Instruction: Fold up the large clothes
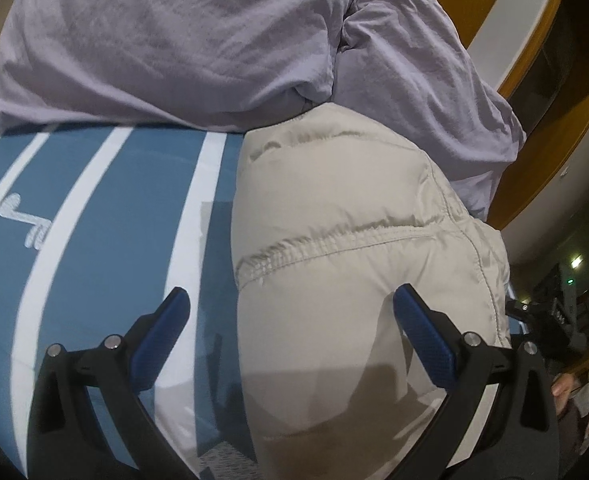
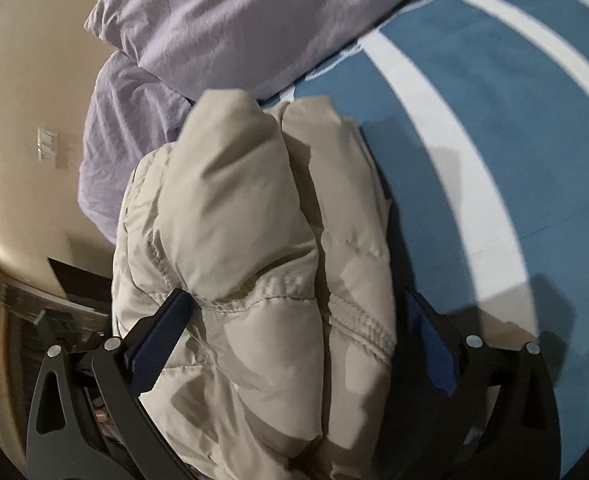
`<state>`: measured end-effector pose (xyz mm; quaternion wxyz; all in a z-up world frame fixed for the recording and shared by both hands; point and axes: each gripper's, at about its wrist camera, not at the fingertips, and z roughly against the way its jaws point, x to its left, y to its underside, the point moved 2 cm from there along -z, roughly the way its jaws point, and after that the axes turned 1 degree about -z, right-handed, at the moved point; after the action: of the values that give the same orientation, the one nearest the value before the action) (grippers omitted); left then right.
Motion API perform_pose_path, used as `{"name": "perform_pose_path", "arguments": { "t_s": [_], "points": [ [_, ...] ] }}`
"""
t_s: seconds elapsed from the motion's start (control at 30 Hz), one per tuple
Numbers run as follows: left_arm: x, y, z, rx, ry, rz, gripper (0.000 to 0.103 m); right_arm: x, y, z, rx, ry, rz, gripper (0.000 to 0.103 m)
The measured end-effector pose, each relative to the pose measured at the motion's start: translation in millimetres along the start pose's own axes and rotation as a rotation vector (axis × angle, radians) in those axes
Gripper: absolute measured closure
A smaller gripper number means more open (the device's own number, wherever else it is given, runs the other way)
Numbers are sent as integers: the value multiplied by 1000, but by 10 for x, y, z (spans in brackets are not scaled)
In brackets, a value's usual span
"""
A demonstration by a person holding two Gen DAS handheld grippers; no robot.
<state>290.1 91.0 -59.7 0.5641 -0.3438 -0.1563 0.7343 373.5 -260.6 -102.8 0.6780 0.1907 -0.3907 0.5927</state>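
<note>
A beige puffer jacket (image 1: 354,240) lies bunched in thick folds on a blue bedspread with white stripes (image 1: 94,208). My left gripper (image 1: 290,300) is open and hovers over the jacket's left edge, one finger over the bedspread, one over the jacket. In the right wrist view the jacket (image 2: 254,240) fills the middle. My right gripper (image 2: 294,300) is open, its fingers standing on either side of the jacket's folded bulk without pinching it. The right finger is partly hidden behind the fabric.
Two lilac pillows (image 1: 174,40) lie at the head of the bed, touching the jacket's far end; they also show in the right wrist view (image 2: 234,20). A wooden headboard (image 1: 534,80) and beige wall (image 2: 22,120) with a switch plate (image 2: 48,148) border the bed.
</note>
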Motion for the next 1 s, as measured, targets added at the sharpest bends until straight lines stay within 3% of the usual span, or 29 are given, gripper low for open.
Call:
{"name": "perform_pose_path", "arguments": {
  "t_s": [0.23, 0.77, 0.9, 1.0],
  "points": [
    [53, -21, -105, 24, 73, 56, 2, -51, 4, -65, 41, -76, -25, 1],
    [92, -42, -381, 55, 206, 145, 2, 54, -42, -172, 43, -95, 18, 1],
    [140, -40, -377, 44, 230, 169, 3, 72, -26, -168, 21, -142, 26, 17],
    [162, -47, -333, 33, 251, 178, 9, 111, -31, -147, 6, -160, 44, 28]
  ]
}}
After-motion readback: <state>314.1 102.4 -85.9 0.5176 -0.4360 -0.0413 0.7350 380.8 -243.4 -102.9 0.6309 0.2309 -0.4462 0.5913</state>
